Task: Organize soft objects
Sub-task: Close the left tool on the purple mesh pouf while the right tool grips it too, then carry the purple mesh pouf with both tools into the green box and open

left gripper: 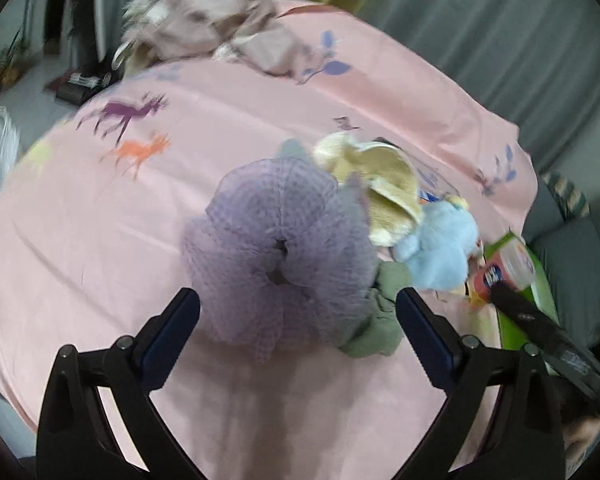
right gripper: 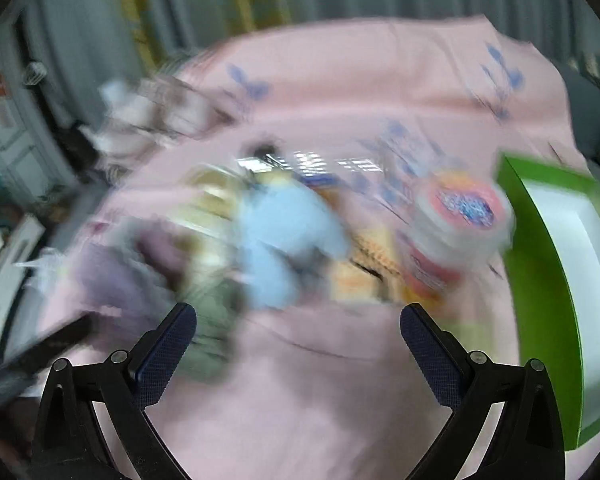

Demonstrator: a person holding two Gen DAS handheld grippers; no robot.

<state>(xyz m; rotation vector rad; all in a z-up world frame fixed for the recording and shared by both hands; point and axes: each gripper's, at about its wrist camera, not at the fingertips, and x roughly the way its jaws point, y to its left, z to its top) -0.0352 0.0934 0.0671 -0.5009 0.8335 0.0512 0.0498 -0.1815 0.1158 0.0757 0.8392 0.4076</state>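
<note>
— Where's my left wrist view?
— Above the pink bedspread (left gripper: 228,128), tilted down, close over the purple scrunchie (left gripper: 276,248).
— And my right?
— Also angled down, blurred, further right by the green box (right gripper: 540,280). Both share the blue plush (left gripper: 440,252) and jar (right gripper: 460,216).

The left gripper (left gripper: 298,320) has two black plastic arms that curve outward like a fork. Each arm carries a dark blue pad with a fine rough texture, and small round grey screws sit on the joints behind the pads. The right gripper (right gripper: 298,334) is built the same way: black curved arms, dark blue dotted pads, round metal screws at the hinges. The pad edges look a little toothed.
</note>
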